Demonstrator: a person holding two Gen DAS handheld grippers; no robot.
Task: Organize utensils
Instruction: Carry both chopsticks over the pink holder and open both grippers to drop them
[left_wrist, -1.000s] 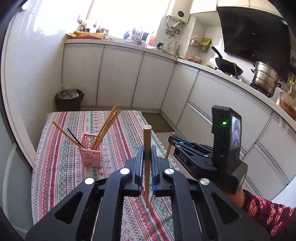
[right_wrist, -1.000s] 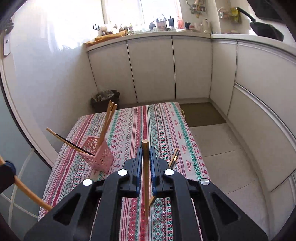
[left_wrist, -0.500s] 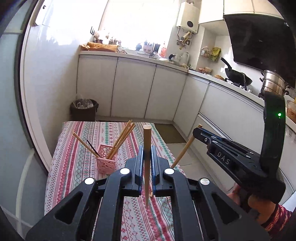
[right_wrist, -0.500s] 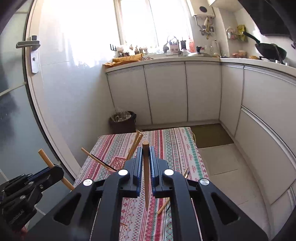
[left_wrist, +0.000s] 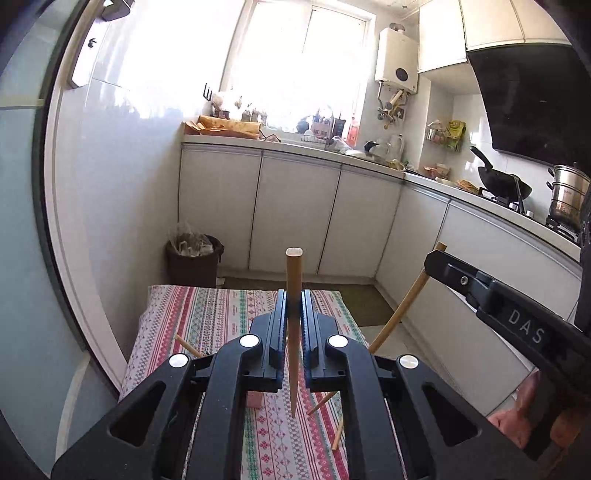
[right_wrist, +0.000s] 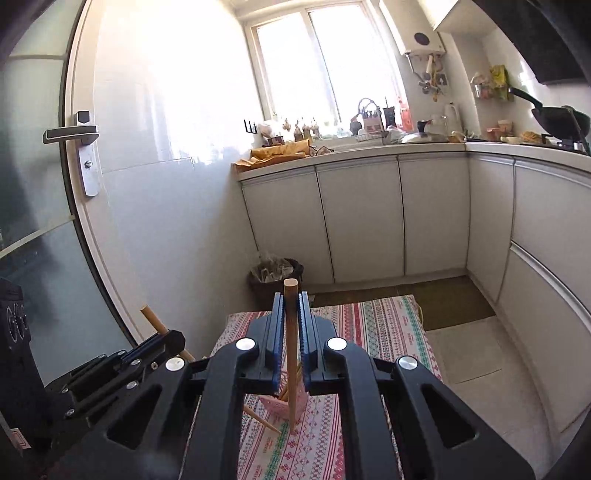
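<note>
Two handheld grippers hang above a table with a striped cloth (left_wrist: 221, 317) in a white kitchen. The left gripper (left_wrist: 294, 314) pinches one wooden chopstick (left_wrist: 293, 295) upright; the right gripper (right_wrist: 290, 317) pinches another chopstick (right_wrist: 290, 332) likewise. Below stands a pink holder (right_wrist: 282, 404) with chopsticks, largely hidden behind the jaws; a bin (left_wrist: 194, 254) and cabinets (left_wrist: 295, 210) lie beyond.

Two grippers show: the left gripper (left_wrist: 293, 328) and the right gripper (right_wrist: 291, 325), each clamped on one chopstick, (left_wrist: 293, 295) and (right_wrist: 290, 332). One pink holder (right_wrist: 286, 402) stands on the one striped bench (right_wrist: 388, 332). Beside the holder, two loose chopsticks (left_wrist: 338, 437) lie on the cloth. Behind the bench stands one bin (left_wrist: 192, 258).
</note>
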